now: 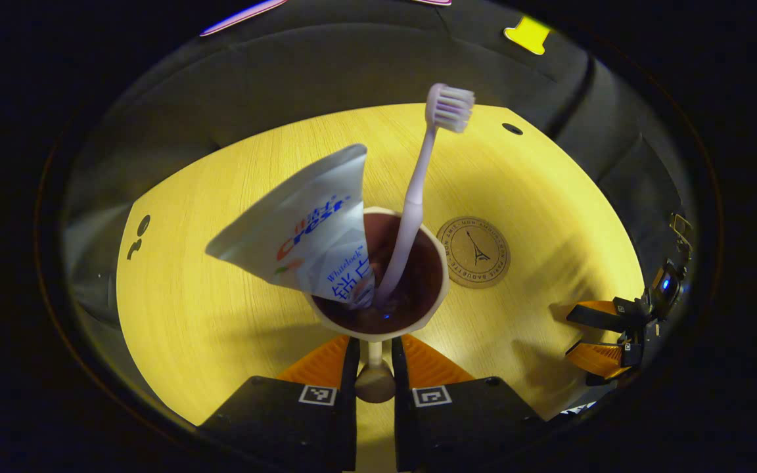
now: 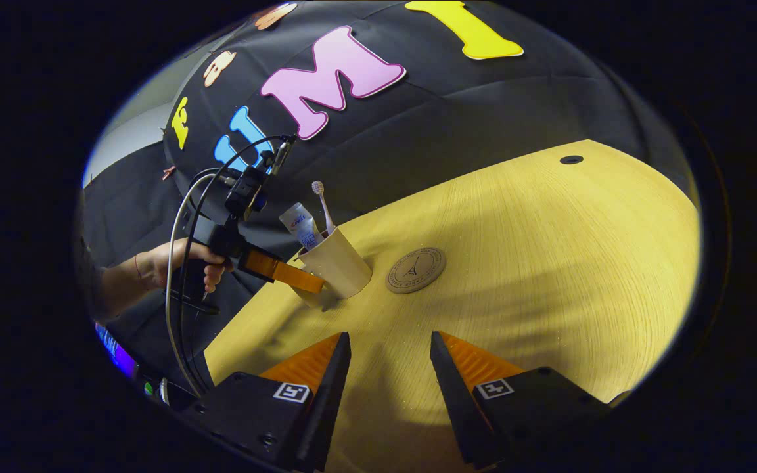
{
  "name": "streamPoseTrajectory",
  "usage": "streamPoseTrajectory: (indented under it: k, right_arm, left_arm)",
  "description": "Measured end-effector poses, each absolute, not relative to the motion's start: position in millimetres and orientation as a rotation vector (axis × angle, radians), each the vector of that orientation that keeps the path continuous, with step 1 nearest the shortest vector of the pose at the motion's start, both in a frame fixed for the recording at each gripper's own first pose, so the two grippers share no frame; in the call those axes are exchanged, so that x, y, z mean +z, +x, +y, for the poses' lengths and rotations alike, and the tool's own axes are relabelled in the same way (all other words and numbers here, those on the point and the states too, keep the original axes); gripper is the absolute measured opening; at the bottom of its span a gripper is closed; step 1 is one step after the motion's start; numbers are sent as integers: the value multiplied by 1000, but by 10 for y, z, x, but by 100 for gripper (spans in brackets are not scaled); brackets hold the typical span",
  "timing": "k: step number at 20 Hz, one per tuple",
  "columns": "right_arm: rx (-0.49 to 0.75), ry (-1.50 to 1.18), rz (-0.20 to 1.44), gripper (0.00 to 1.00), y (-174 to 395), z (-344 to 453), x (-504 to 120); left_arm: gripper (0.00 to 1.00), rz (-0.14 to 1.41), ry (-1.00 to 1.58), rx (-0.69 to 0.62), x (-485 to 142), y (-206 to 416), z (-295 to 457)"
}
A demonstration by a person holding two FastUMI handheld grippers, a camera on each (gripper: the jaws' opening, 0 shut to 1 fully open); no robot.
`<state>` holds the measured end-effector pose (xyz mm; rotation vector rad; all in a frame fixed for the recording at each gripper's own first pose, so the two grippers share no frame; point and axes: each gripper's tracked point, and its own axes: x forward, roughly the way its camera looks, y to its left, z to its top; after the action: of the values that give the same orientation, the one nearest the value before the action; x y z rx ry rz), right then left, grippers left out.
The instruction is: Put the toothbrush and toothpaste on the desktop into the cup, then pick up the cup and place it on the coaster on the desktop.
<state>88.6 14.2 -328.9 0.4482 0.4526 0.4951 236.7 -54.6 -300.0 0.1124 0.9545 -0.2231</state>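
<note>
A cream cup (image 1: 436,289) with a dark inside holds the white toothpaste tube (image 1: 306,230) and the pale pink toothbrush (image 1: 418,190), bristles up. My left gripper (image 1: 374,346) is shut on the cup's handle (image 1: 374,378). In the right gripper view the cup (image 2: 339,263) leans away from the left gripper (image 2: 306,282), with the toothpaste tube (image 2: 299,223) and toothbrush (image 2: 321,203) sticking out of it. The round brown coaster (image 1: 474,253) lies on the desktop just right of the cup, bare; the coaster (image 2: 416,270) is a short gap from the cup. My right gripper (image 2: 390,338) hangs open over the desktop, holding nothing.
The yellow wooden desktop (image 2: 549,263) has a small dark hole (image 2: 571,159) near its far edge. A hand (image 2: 188,263) holds the left gripper, with cables looping below it. The right gripper (image 1: 572,334) is at the desktop's right edge.
</note>
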Motion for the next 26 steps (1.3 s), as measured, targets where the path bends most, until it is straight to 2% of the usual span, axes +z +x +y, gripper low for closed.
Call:
streamPoseTrajectory:
  k: [2, 8, 9, 10, 11, 19, 20, 21, 26]
  right_arm:
    - [489, 449, 452, 76, 894, 117, -3299]
    - [479, 466, 449, 76, 913, 121, -3256]
    - [479, 468, 447, 76, 908, 128, -3253]
    - [479, 469, 446, 76, 905, 125, -3243]
    - [478, 469, 444, 76, 906, 118, -3230]
    - [453, 457, 433, 76, 868, -46, -3222]
    - [446, 461, 431, 76, 875, -77, -3221]
    - [442, 465, 430, 76, 872, -109, -3215]
    - [419, 474, 431, 76, 864, -238, -3245]
  left_arm:
    - [25, 934, 83, -221, -3008, 2380, -585]
    - [24, 877, 82, -235, -2877, 2416, -606]
    - [19, 866, 96, -244, -2834, 2435, -620]
    - [19, 862, 104, -255, -2799, 2454, -657]
    - [24, 864, 102, -270, -2792, 2462, -717]
    - [24, 866, 134, -347, -2805, 2520, -1155]
    - [29, 868, 144, -355, -2808, 2532, -1190]
    - [24, 868, 152, -363, -2810, 2544, -1227]
    - [24, 874, 186, -394, -2854, 2591, -1344]
